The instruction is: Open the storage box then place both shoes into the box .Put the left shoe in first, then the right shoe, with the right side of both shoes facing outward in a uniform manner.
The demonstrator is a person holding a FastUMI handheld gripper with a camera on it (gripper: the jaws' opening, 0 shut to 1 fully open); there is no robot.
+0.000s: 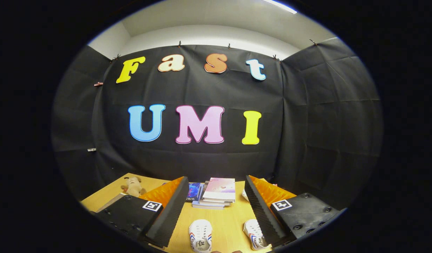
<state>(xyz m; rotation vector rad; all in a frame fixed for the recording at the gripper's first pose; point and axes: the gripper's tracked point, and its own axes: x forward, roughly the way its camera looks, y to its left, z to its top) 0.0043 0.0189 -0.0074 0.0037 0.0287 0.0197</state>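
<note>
Gripper point(216, 211) wide open, holding nothing. Two shoes low in frame on table point(223, 218): one shoe point(200, 235) centred between your fingers, other point(255, 234) tucked against right finger. Toes point away from you. Books point(216, 193) beyond. Box unseen.
</note>
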